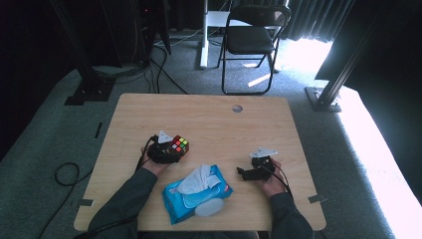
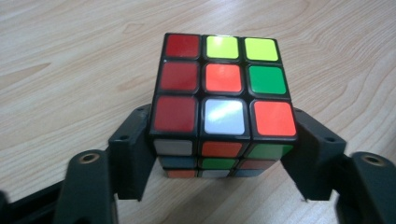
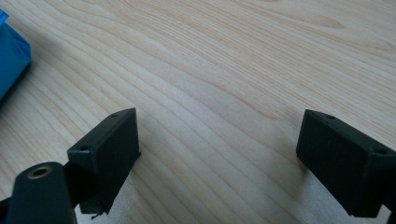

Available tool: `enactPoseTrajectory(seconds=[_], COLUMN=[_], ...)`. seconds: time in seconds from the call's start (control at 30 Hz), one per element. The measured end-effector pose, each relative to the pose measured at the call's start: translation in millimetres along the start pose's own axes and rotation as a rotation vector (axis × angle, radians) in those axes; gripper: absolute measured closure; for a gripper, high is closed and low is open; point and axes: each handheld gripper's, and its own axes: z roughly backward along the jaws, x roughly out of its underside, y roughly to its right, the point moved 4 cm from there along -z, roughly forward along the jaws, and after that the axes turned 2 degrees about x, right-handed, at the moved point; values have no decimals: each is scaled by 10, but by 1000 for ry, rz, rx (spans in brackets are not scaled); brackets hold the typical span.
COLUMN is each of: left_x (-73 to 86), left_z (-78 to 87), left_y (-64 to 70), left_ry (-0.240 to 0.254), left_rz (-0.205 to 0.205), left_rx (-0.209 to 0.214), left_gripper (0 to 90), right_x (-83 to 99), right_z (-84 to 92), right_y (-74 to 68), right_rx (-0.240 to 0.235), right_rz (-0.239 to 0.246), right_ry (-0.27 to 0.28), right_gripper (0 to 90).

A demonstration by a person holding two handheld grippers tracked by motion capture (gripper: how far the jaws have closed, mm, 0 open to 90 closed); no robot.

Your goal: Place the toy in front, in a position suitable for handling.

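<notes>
The Rubik's cube (image 2: 223, 105) sits between the jaws of the left gripper (image 1: 169, 152), at about nine o'clock from the table (image 1: 209, 112) centre. The pads stand at both cube sides, and I cannot tell if they press it or only flank it. The cube rests on the wood, so the jaws probably only steady it. The right gripper (image 3: 219, 154) lies at four o'clock with its jaws apart and nothing between them, waiting beside the blue wet-wipes pack (image 1: 196, 194).
</notes>
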Motion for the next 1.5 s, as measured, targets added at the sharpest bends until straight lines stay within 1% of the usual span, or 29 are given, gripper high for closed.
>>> enactPoseTrajectory(seconds=[0.03,0.1,0.13,0.2,0.27,0.4,0.43,0.5,0.53,0.57,0.63,0.67,0.73,0.77,0.8,0.83,0.87,0.93,0.97,1.03,1.1,1.13,1.23,1.3,1.4,1.43,1.5], left_x=[-2,-4,-1,8,10,43,43,69,69,78,100,112,134,146,160,174,190,220,234,260,275,281,296,313,356,372,404], left_z=[15,47,65,124,148,255,255,322,322,347,395,420,459,474,485,491,498,505,509,515,523,534,571,591,628,644,683], left_y=[-5,-7,-10,-18,-22,-21,-21,-25,-25,-26,-22,-22,-21,-22,-24,-23,-27,-40,-42,-32,-19,-10,11,21,22,23,32], left_ry=[3,10,7,19,23,42,42,61,61,67,78,81,85,83,80,77,72,67,66,59,54,51,56,53,46,44,37], left_rz=[1,4,3,5,6,27,27,36,36,39,39,38,44,46,45,50,58,90,97,111,112,117,121,110,104,99,77], left_rx=[-2,8,7,9,7,20,20,25,25,24,25,23,27,30,32,35,38,52,51,72,75,89,86,74,83,80,70], left_gripper=[266,266,266,266,266,274,276,294,309,309,337,373,386,412,412,435,435,438,448,453,456,459,458,440,435,433,433], right_x=[0,0,0,0,0,0,0,0,0,0,0,0,0,0,0,0,0,0,0,0,0,0,0,0,2,2,2], right_z=[0,0,0,0,0,0,0,0,0,0,0,1,2,0,0,-1,-1,0,-1,-1,0,0,0,1,8,9,17], right_y=[0,0,0,0,0,0,0,0,0,0,0,1,-1,-1,-1,-1,-1,-1,-1,-1,-1,-1,0,1,10,8,3], right_rx=[0,0,0,0,0,0,0,0,0,0,0,1,0,0,0,0,0,0,0,0,0,0,1,4,12,13,12], right_rz=[0,0,0,0,0,0,0,0,0,0,0,1,-2,-1,-1,-1,-1,-1,-1,-1,-1,-1,-1,-2,-9,-10,-11], right_ry=[0,0,0,0,0,0,0,0,0,0,0,-1,-2,0,1,1,1,1,1,1,1,1,1,3,8,8,12], right_gripper=[128,128,128,128,128,128,128,128,128,128,128,128,128,128,128,128,128,128,128,128,128,129,130,146,164,166,211])
